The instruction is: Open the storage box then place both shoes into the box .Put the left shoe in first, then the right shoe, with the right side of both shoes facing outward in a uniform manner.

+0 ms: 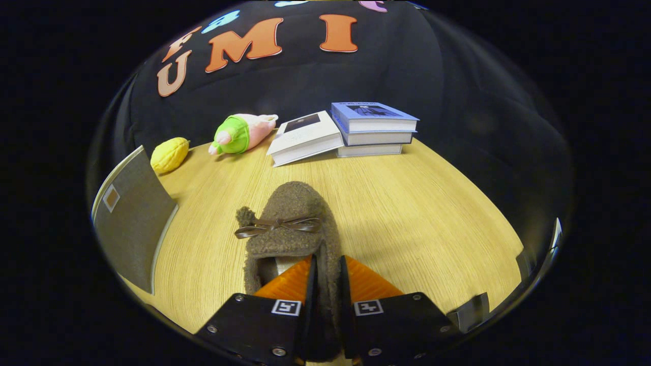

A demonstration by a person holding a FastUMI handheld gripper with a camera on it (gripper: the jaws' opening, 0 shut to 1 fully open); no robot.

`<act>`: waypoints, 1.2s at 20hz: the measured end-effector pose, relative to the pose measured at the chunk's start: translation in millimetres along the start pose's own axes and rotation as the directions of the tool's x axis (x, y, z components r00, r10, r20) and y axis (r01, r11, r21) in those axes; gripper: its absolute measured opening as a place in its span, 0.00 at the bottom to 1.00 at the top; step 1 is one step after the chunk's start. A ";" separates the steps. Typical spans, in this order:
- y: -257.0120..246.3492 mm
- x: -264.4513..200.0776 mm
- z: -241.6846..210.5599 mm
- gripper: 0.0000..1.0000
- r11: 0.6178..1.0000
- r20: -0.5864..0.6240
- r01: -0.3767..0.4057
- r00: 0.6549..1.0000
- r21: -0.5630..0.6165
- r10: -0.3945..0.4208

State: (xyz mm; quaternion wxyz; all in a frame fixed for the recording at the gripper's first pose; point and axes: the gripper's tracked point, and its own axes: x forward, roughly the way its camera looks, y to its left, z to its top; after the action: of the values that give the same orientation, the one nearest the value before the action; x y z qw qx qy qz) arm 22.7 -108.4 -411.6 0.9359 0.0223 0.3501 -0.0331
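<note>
hand-held gripper (325,269) pinching brown shoe (290,223) rim

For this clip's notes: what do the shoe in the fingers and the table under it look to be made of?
The shoe looks like brown fleece or boucle fabric: a nubbly, matte pile, trimmed with a thin glossy bow, perhaps faux leather. The gripper has its fingers shut on the shoe's side wall. The table looks like light wood or wood-grain laminate, with fine straight grain lines and a smooth low sheen.

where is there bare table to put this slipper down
The claw is shut on the brown slipper. Bare table lies to the slipper's right, short of the book stack. The far side is crowded: yellow toy, green-pink plush, open book. The grey panel blocks the left.
</note>
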 end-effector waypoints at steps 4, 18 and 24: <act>1.6 -0.1 3.6 0.03 0.994 0.032 -0.018 0.999 0.105 0.015; 69.3 -62.1 51.9 0.00 0.972 0.124 -0.121 0.988 0.202 0.097; 129.1 -101.3 89.8 0.00 0.955 0.184 -0.179 0.973 0.235 0.137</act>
State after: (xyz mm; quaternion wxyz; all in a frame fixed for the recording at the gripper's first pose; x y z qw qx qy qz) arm 15.2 19.1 -275.0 0.9511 0.1653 0.2610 -0.0033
